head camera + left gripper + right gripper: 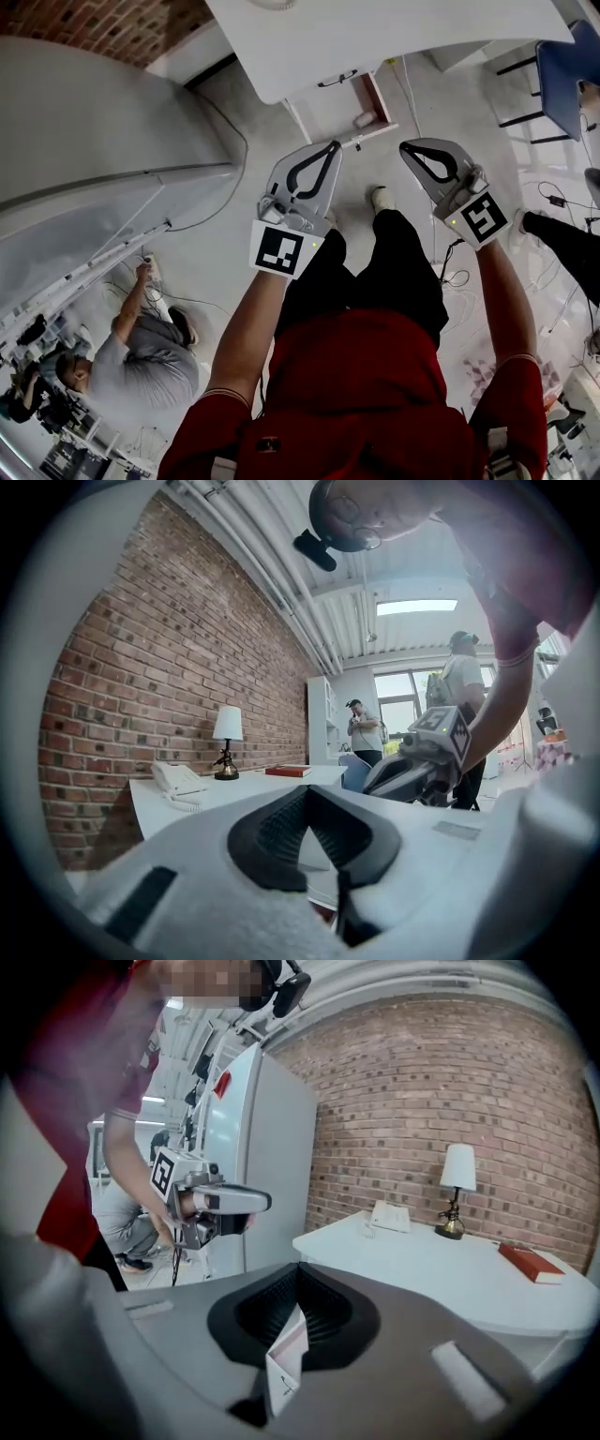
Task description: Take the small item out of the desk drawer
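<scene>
Right gripper [298, 1271] pinches a small folded card [284, 1361] between its jaws.

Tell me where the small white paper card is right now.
In the right gripper view's lower middle, the small white paper card sits pinched between the shut jaws of the right gripper, short of the white desk.

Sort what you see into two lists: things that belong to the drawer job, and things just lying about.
Job: desk, its open drawer, small white slip pinched in the shut right gripper, left gripper, shut and empty.

Lying about: lamp, telephone and red book on the desktop; blue chair nearby.
</scene>
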A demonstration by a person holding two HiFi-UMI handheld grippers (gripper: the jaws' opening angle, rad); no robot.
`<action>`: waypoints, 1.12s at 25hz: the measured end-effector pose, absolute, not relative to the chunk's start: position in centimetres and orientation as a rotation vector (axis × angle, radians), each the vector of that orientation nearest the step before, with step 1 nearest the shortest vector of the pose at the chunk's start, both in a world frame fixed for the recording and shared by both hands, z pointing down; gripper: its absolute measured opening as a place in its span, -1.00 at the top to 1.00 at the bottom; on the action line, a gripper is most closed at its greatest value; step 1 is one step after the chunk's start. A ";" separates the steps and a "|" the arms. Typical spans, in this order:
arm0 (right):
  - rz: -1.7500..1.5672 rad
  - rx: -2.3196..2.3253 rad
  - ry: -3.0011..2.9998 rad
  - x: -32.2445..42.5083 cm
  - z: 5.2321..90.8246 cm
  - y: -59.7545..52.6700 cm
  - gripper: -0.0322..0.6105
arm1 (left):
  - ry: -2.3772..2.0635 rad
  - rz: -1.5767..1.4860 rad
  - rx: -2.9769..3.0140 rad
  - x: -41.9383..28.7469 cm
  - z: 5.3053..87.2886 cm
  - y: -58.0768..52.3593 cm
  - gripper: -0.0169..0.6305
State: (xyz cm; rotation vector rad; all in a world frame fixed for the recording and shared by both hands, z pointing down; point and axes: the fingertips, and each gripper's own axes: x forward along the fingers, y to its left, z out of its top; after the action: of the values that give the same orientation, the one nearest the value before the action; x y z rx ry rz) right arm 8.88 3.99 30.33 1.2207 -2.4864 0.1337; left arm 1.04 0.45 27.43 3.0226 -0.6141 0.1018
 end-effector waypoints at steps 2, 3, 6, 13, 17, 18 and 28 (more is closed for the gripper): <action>0.119 1.095 -2.491 9.5 32.3 3.1 0.86 | -0.660 0.115 2.993 1.9 28.3 -0.4 0.95; 0.114 1.032 -2.496 9.8 33.3 2.7 0.86 | -0.679 0.127 2.983 2.4 28.8 -0.7 0.95; 0.103 0.856 -2.505 10.7 36.7 1.5 0.86 | -0.730 0.196 2.969 3.6 31.0 -1.5 0.95; 0.109 0.572 -2.504 12.9 44.2 -0.5 0.86 | -0.983 0.238 2.856 5.3 35.5 -2.8 0.95; 0.090 0.400 -2.463 13.4 48.8 -1.3 0.86 | -1.082 0.231 2.806 5.7 37.7 -3.7 0.95; 0.082 0.361 -2.444 13.4 50.1 -1.5 0.86 | -1.092 0.235 2.801 5.7 38.3 -4.0 0.95; 0.004 -0.010 -2.175 12.3 63.5 -3.8 0.80 | -1.102 0.301 2.784 3.5 44.9 -5.9 0.95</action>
State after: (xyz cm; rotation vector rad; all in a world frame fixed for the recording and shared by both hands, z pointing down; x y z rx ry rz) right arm 12.33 -3.75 63.47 -0.0099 -2.1755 0.0042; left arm 3.48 -5.92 44.90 2.7844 -1.1022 0.3007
